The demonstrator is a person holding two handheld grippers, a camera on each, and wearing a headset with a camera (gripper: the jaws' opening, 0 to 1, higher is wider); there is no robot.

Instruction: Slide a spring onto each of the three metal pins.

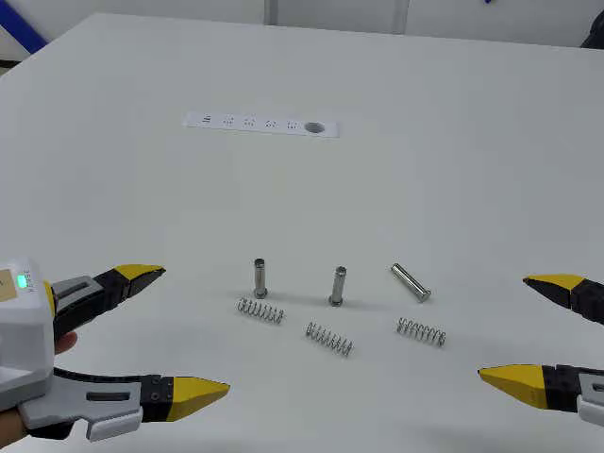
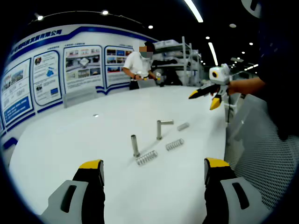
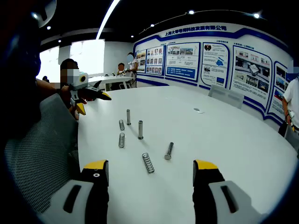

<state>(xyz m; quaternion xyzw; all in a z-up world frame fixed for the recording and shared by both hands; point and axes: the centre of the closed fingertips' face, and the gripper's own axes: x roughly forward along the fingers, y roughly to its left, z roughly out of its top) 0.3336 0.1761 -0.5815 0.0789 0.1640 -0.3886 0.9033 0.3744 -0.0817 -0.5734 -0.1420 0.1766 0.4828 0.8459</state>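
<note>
Three metal pins stand in a row on the white table [image 1: 453, 160]: the left pin [image 1: 260, 277] and middle pin [image 1: 338, 285] are upright, while the right pin [image 1: 411, 282] lies on its side. A loose spring lies in front of each: left spring [image 1: 260, 310], middle spring [image 1: 328, 339], right spring [image 1: 420, 331]. My left gripper [image 1: 184, 330] hovers open at the near left, well short of the left spring. At the near right my right gripper [image 1: 507, 327] is open too, beside the right spring. Both hold nothing. The right gripper view shows the lying pin [image 3: 168, 150] and nearest spring [image 3: 148, 163] ahead of its jaws.
A white socket strip [image 1: 260, 124] is set flush in the table further back. A person [image 2: 138, 65] stands beyond the far table edge in the left gripper view. Wall display panels [image 3: 219, 58] line the room.
</note>
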